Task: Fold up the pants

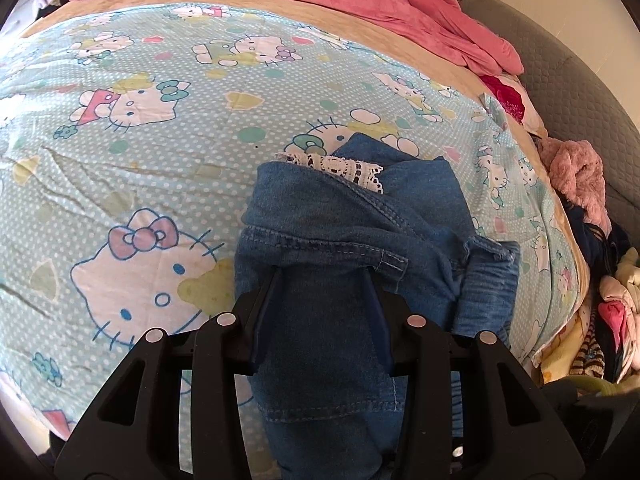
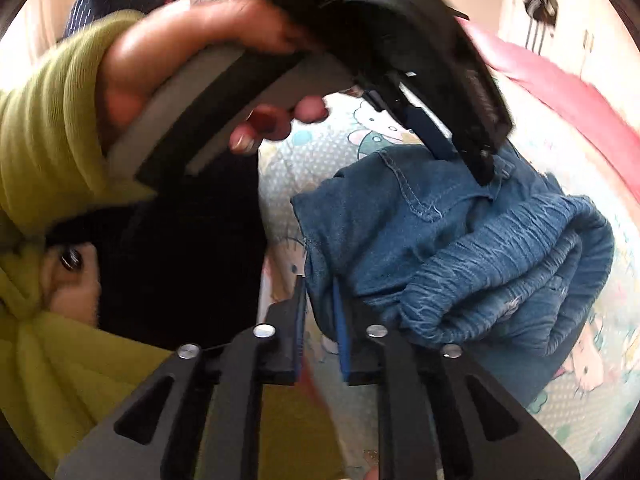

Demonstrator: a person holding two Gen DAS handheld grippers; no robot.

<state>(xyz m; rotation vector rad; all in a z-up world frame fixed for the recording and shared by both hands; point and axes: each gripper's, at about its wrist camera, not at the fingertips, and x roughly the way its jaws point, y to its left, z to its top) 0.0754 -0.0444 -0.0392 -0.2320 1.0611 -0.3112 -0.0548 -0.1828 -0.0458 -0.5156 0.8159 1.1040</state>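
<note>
Denim pants, one; two claws

Black triangular-cutout claw arms with silver rivets, blue pads; yellow-green ribbed sleeve.

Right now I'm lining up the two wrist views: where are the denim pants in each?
Left wrist: denim pants lie bottom centre, running under the left gripper.
Right wrist: centre to right, an edge pinched in the right gripper.
Shared landmark: the cartoon-cat bedsheet beneath them.
</note>
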